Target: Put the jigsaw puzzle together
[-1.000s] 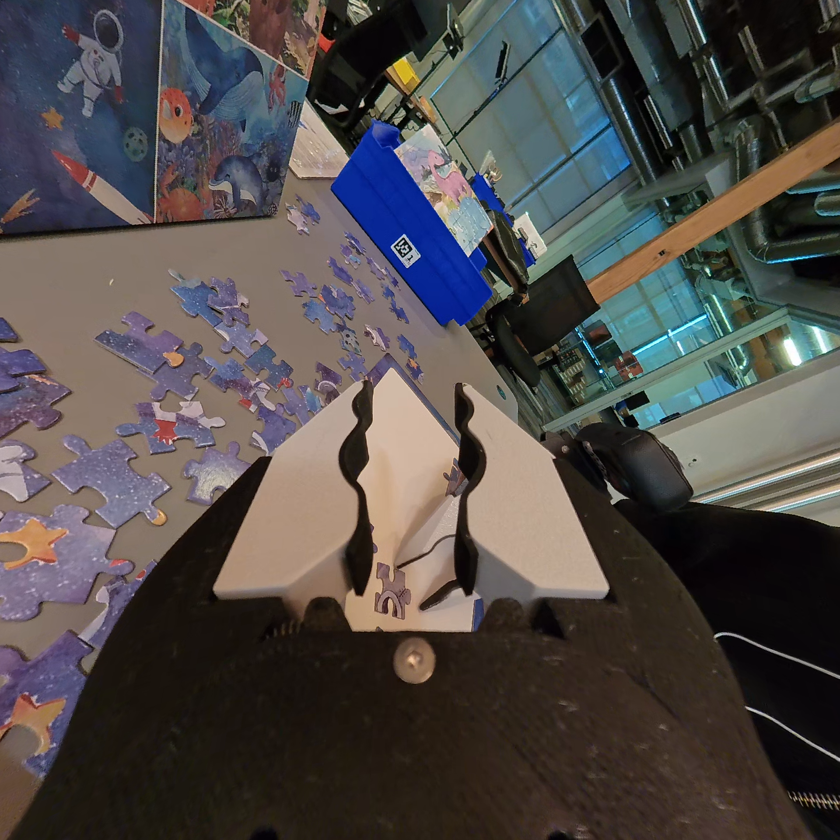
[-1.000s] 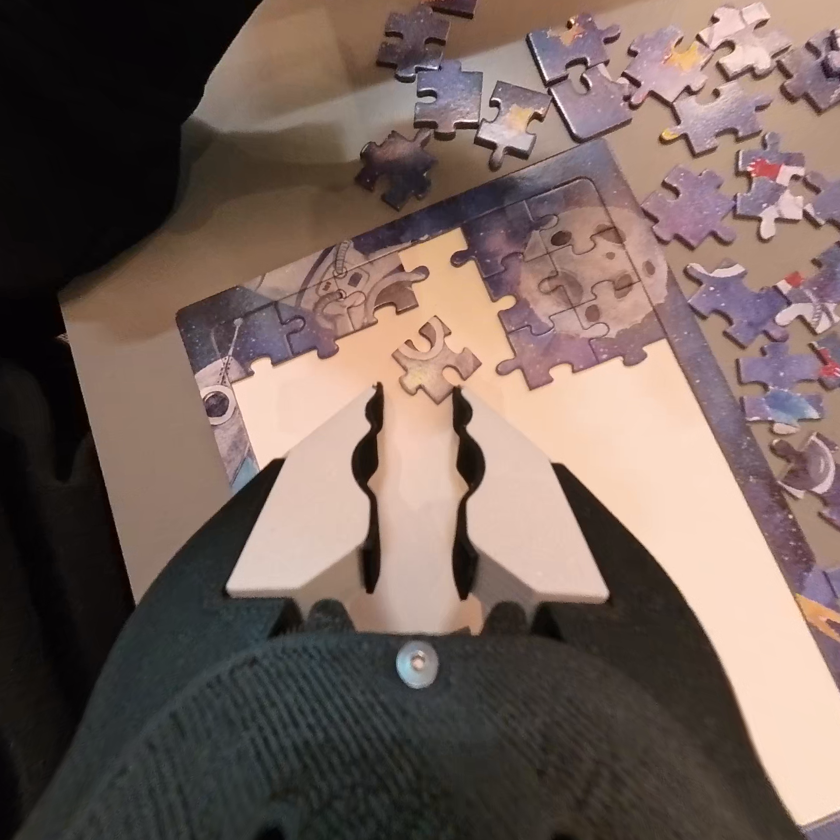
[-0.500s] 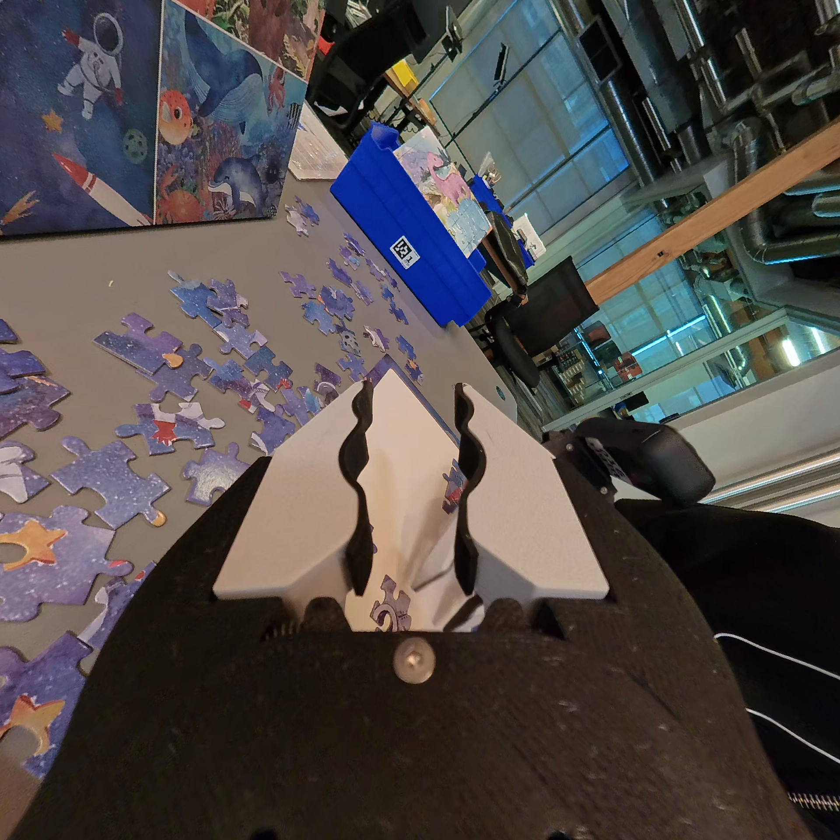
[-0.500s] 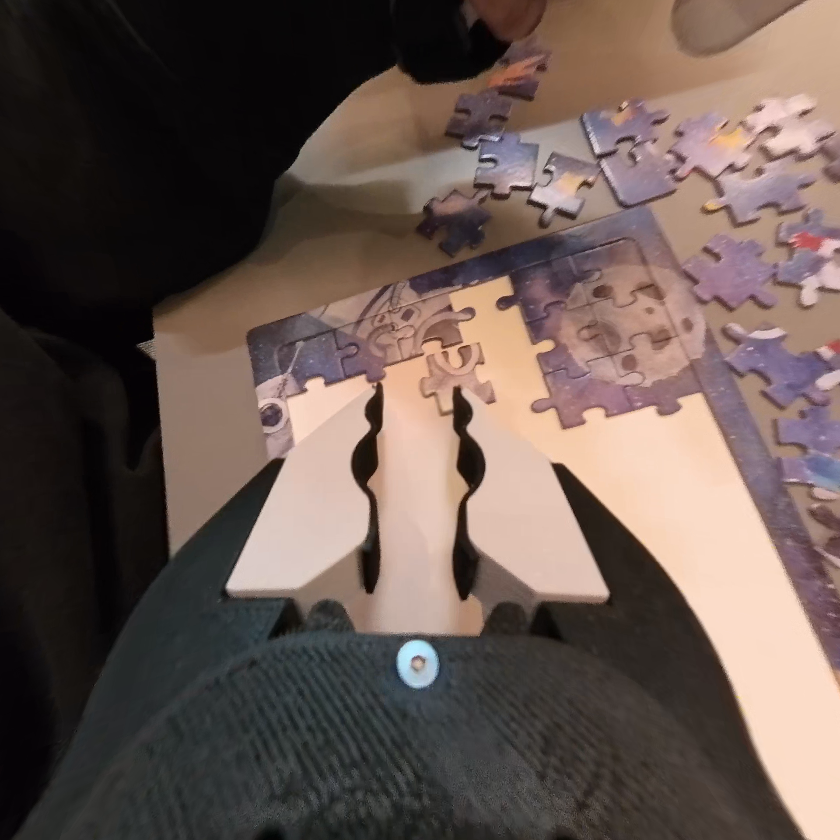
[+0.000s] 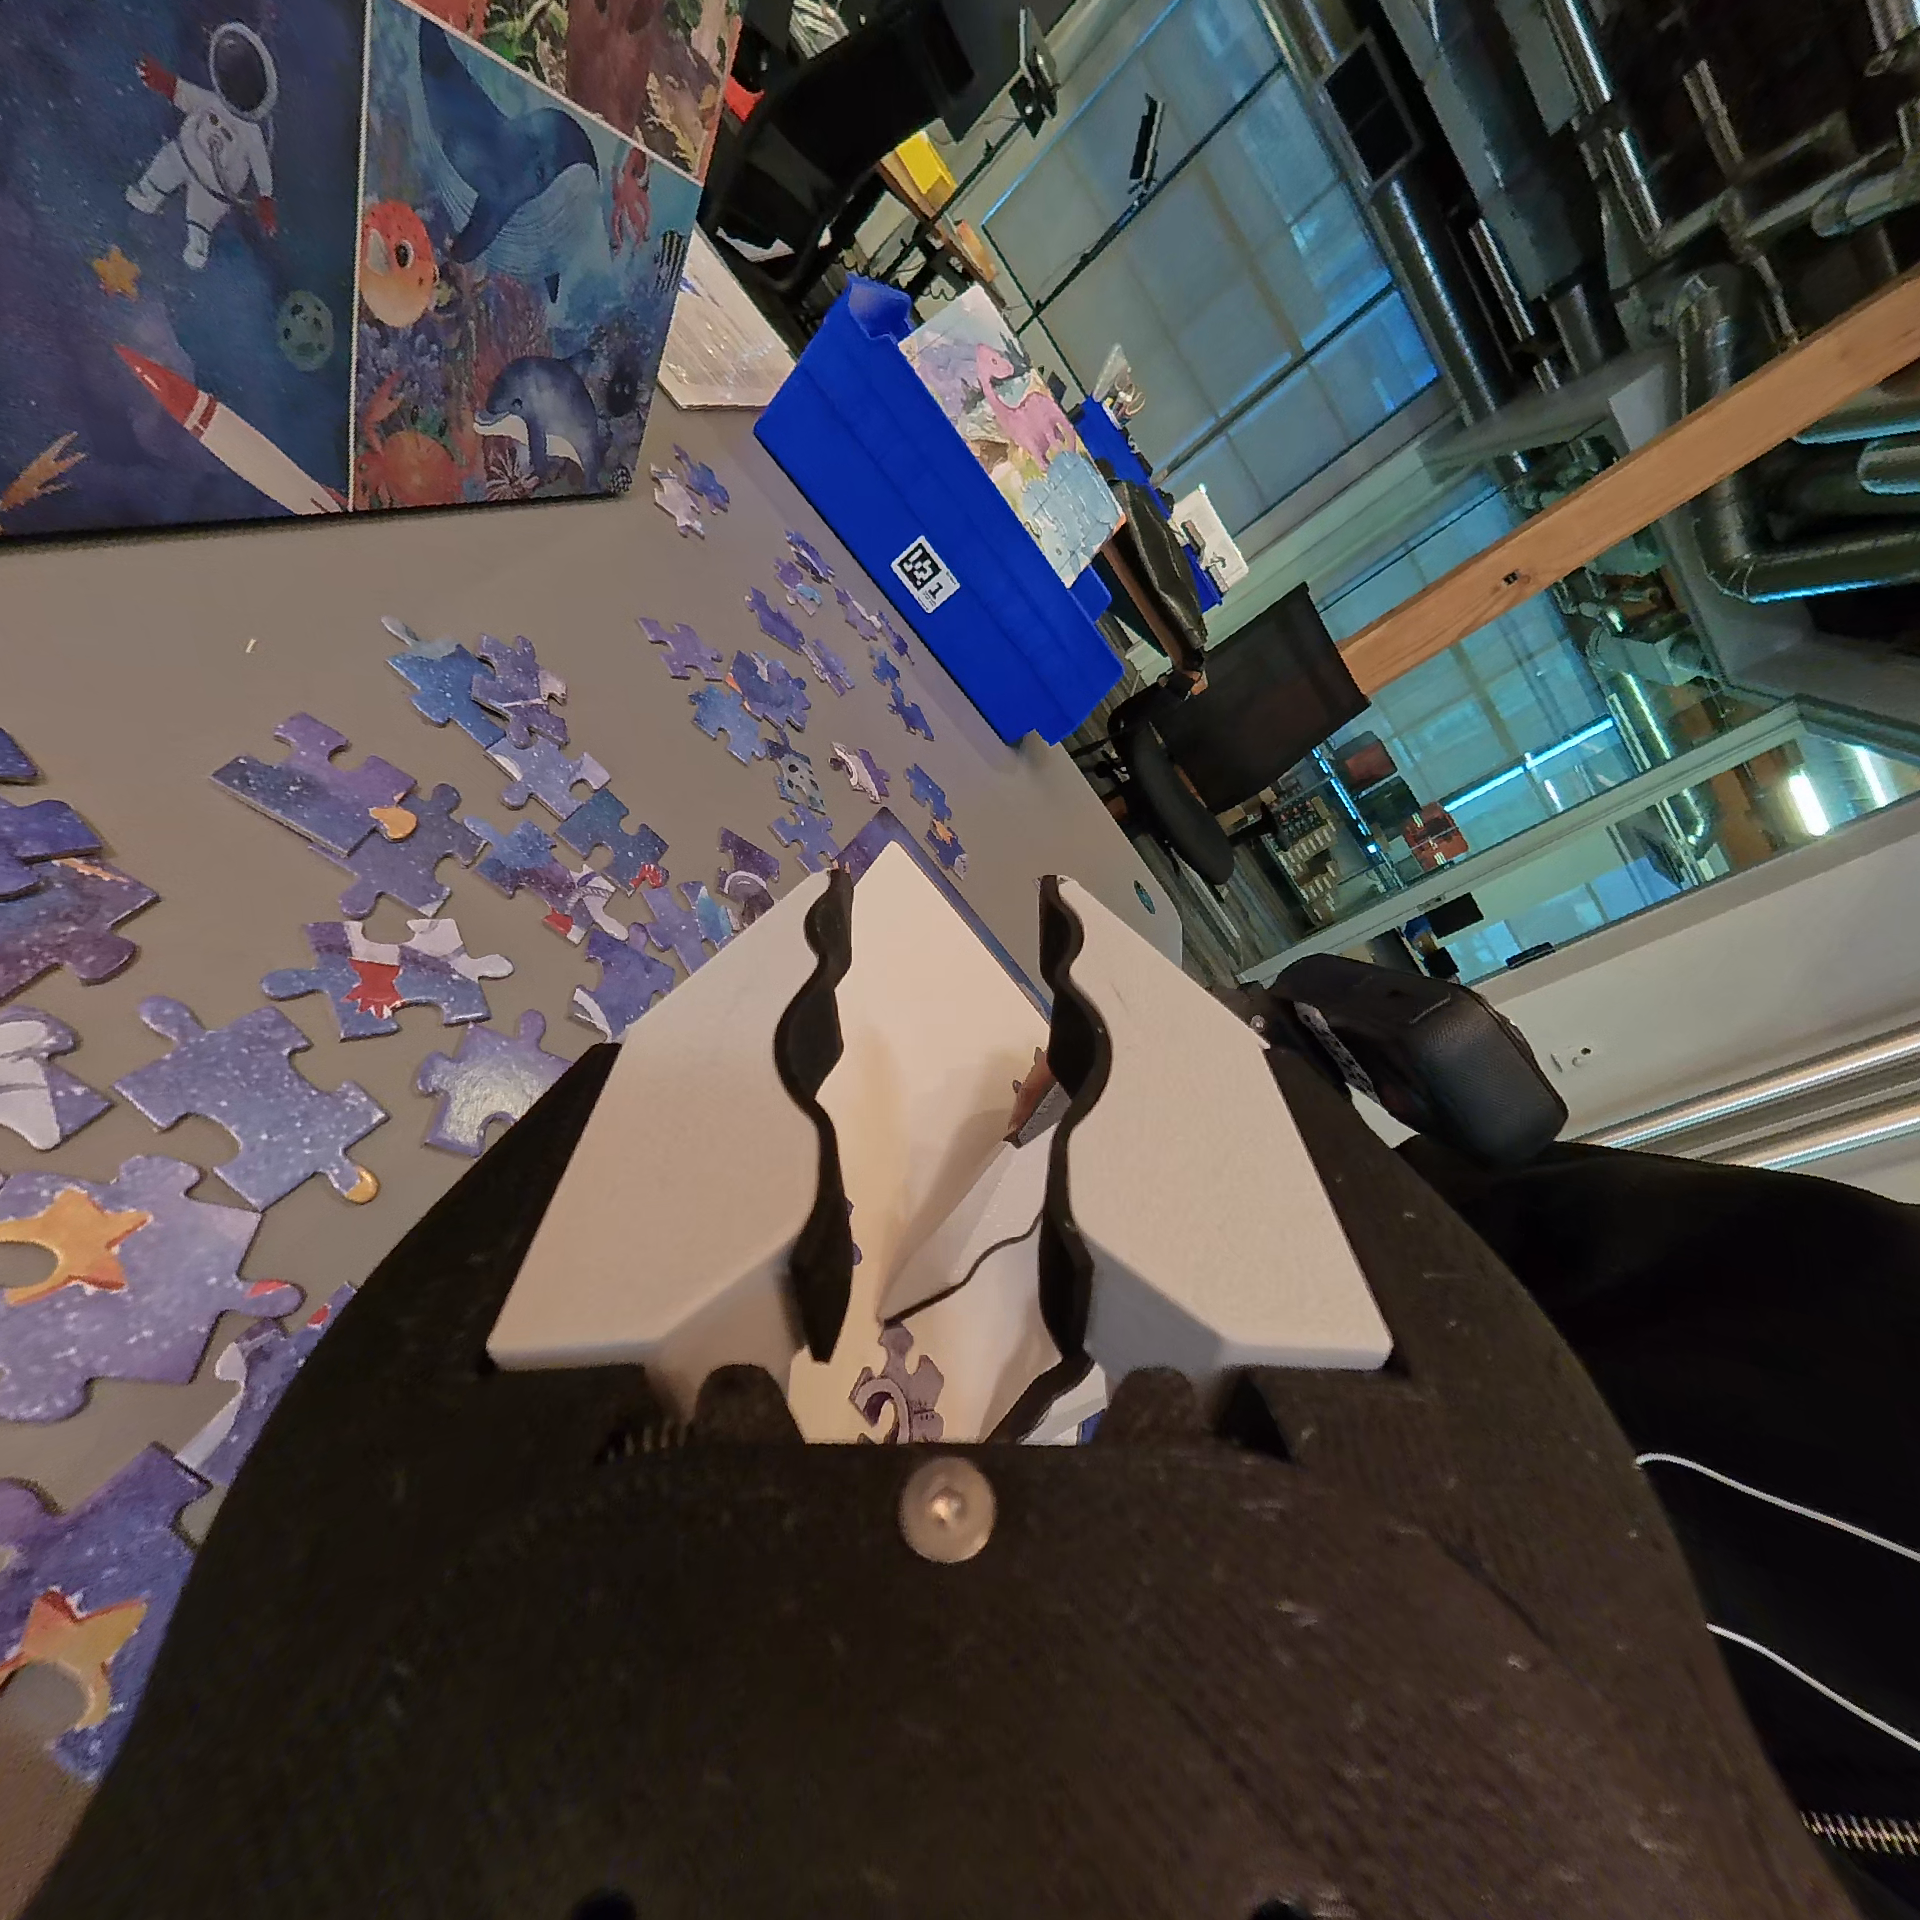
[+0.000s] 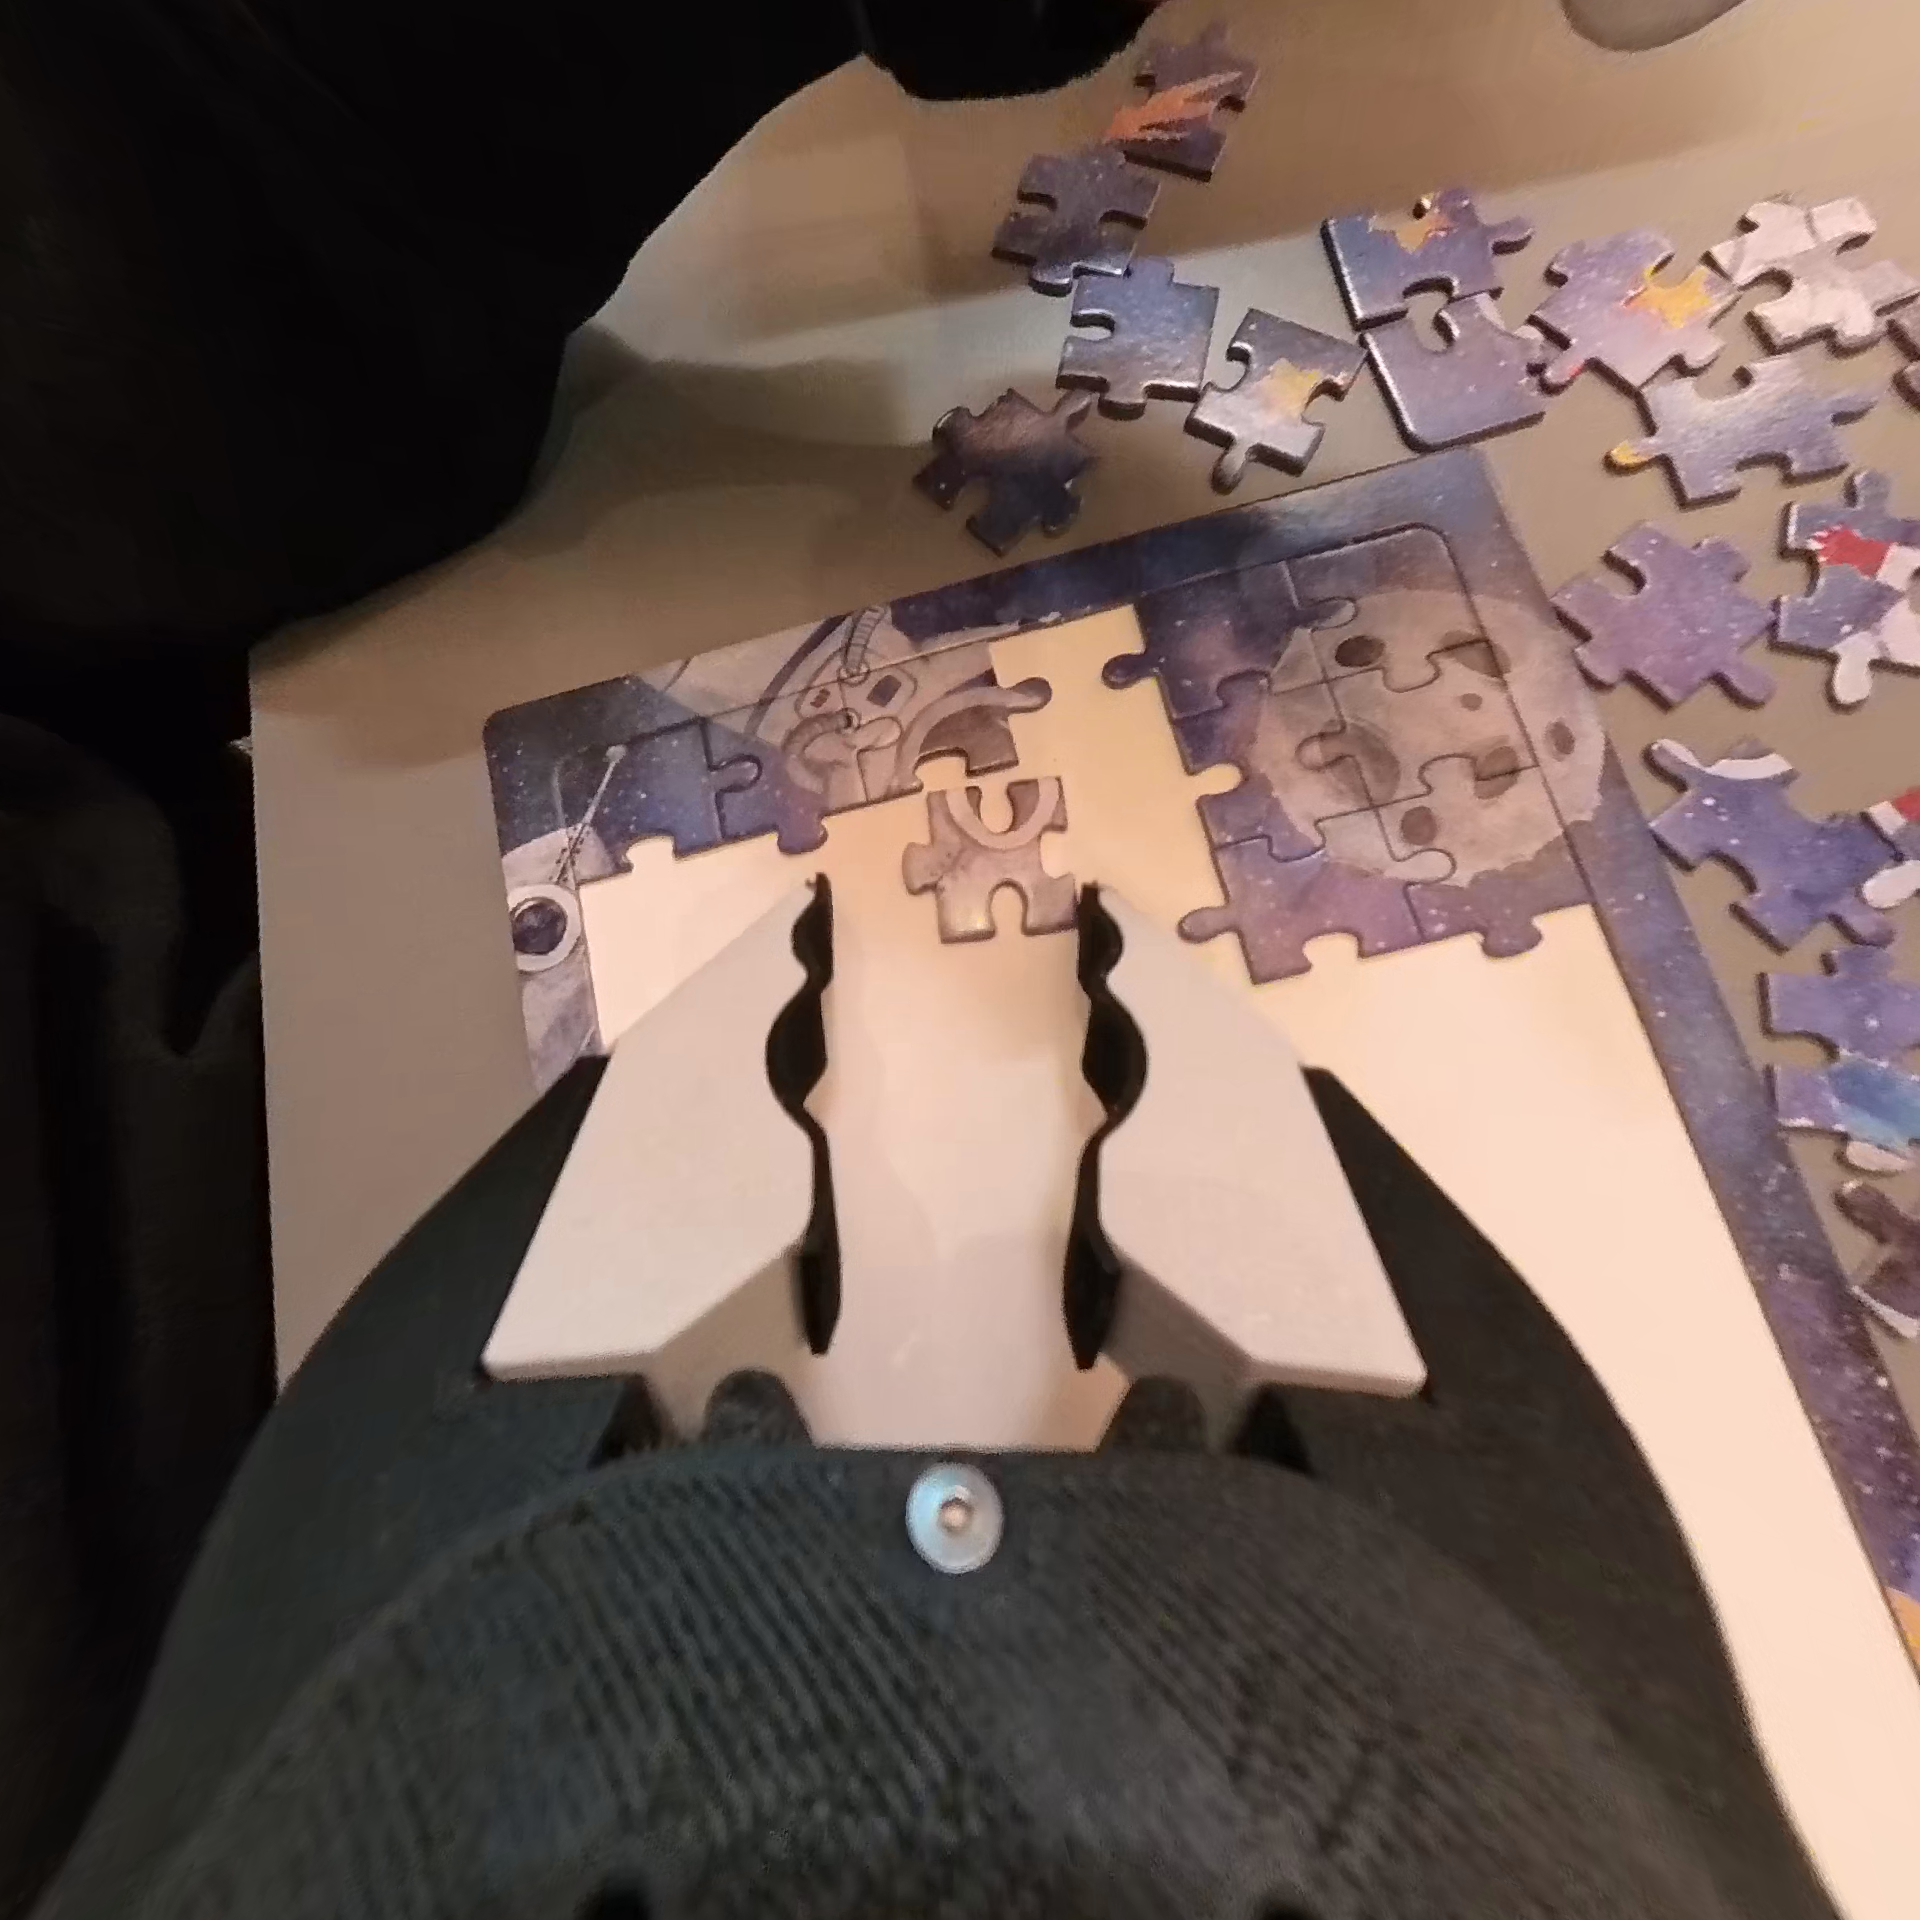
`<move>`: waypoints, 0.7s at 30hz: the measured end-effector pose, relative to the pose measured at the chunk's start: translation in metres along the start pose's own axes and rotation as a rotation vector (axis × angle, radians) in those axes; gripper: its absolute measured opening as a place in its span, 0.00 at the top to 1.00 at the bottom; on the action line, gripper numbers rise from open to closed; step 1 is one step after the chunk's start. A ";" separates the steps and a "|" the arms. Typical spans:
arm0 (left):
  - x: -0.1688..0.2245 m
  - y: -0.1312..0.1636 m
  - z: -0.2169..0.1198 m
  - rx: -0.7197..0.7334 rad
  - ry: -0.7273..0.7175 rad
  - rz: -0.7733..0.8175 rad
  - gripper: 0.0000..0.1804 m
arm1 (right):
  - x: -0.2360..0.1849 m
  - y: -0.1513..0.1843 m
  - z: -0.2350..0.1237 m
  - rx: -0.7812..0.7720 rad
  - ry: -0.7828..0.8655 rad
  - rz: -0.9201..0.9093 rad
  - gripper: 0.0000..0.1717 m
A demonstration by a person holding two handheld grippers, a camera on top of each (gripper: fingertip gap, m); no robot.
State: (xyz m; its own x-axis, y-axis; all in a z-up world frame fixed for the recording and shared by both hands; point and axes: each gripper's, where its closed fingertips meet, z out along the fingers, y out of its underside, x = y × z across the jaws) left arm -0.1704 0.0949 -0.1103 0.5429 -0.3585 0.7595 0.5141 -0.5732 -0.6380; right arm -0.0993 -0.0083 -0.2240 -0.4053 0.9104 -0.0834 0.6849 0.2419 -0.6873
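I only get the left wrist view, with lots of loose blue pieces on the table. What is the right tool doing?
Observer: The right tool is open above the puzzle tray, and its pads are squeezing nothing.
Operator: Is there a piece near it?
Observer: Yes, a grey piece lies flat on the tray, right at the tool's tips.
Operator: Is any of the puzzle done yet?
Observer: A moon section is already joined up in one corner of the tray.
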 end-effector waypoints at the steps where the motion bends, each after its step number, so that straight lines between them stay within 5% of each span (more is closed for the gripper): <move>1: 0.000 0.000 0.000 0.001 0.000 0.000 0.81 | -0.001 0.001 -0.001 -0.006 -0.002 -0.002 0.74; 21: 0.000 0.000 0.000 0.001 0.001 0.000 0.81 | -0.003 0.004 -0.001 -0.057 0.044 0.006 0.78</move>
State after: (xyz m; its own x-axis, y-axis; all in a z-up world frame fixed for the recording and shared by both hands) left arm -0.1701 0.0951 -0.1102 0.5420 -0.3594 0.7597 0.5147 -0.5726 -0.6381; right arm -0.0945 -0.0097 -0.2255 -0.3750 0.9254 -0.0550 0.7211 0.2539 -0.6446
